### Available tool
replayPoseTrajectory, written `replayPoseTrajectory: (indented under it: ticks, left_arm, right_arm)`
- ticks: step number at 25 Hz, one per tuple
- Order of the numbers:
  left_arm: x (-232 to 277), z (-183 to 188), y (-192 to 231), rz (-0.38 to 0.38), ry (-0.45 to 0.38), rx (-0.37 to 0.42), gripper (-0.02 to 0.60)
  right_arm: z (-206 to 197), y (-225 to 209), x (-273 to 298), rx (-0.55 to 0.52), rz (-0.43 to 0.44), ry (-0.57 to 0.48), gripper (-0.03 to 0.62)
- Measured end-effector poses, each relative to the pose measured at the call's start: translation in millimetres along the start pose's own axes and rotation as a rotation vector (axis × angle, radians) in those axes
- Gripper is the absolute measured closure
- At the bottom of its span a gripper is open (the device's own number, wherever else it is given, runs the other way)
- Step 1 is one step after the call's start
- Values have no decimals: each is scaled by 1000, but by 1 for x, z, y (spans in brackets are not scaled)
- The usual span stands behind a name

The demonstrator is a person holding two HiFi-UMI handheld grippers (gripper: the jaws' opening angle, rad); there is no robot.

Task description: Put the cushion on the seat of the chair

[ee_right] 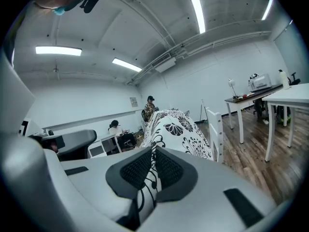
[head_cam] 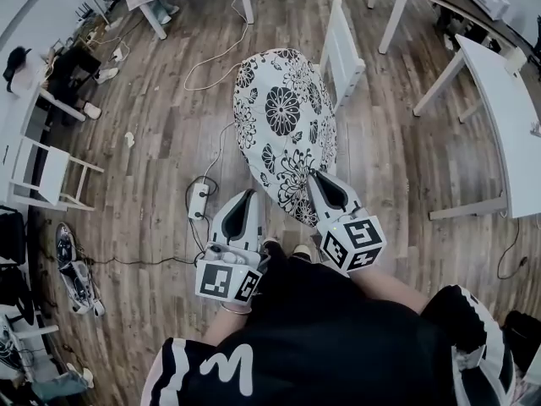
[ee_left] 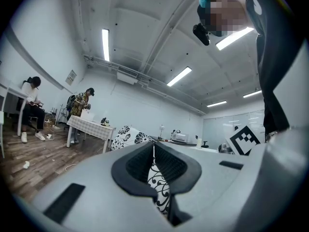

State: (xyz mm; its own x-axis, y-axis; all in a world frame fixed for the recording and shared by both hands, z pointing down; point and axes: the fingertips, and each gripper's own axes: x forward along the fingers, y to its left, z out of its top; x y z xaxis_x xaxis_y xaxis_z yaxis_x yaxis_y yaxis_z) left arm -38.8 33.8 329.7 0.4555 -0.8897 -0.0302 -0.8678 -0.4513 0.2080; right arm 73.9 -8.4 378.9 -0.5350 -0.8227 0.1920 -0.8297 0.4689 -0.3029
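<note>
Cushion (head_cam: 283, 134): black-and-white floral print, large, oval. It is held up above the wooden floor (head_cam: 169, 134) at the centre of the head view, stretching toward 12 o'clock from both grippers. Left gripper (ee_left: 153, 151): jaws closed tight on a fold of the cushion's printed fabric, at the cushion's 7 o'clock edge. Right gripper (ee_right: 154, 154): jaws likewise clamped on the fabric, at the 5 o'clock edge. Chair (head_cam: 342, 53): white, standing on the floor at 1 o'clock of the cushion and just beside it. Table (head_cam: 507, 117): white, at 3 o'clock.
</note>
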Motion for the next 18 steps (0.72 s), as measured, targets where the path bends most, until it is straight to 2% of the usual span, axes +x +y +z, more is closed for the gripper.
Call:
replayPoseTrajectory:
  ticks: [7, 12, 18]
  left_arm:
    - [6, -10, 11, 8, 5, -15, 568]
    - [21, -9, 18, -14, -4, -5, 568]
    - [72, 0, 40, -35, 1, -21, 568]
  right_arm:
    - [-9, -7, 12, 8, 2, 8, 562]
    - [-8, -13, 22, 1, -12, 6, 561]
    - [15, -34, 63, -8, -24, 20, 562]
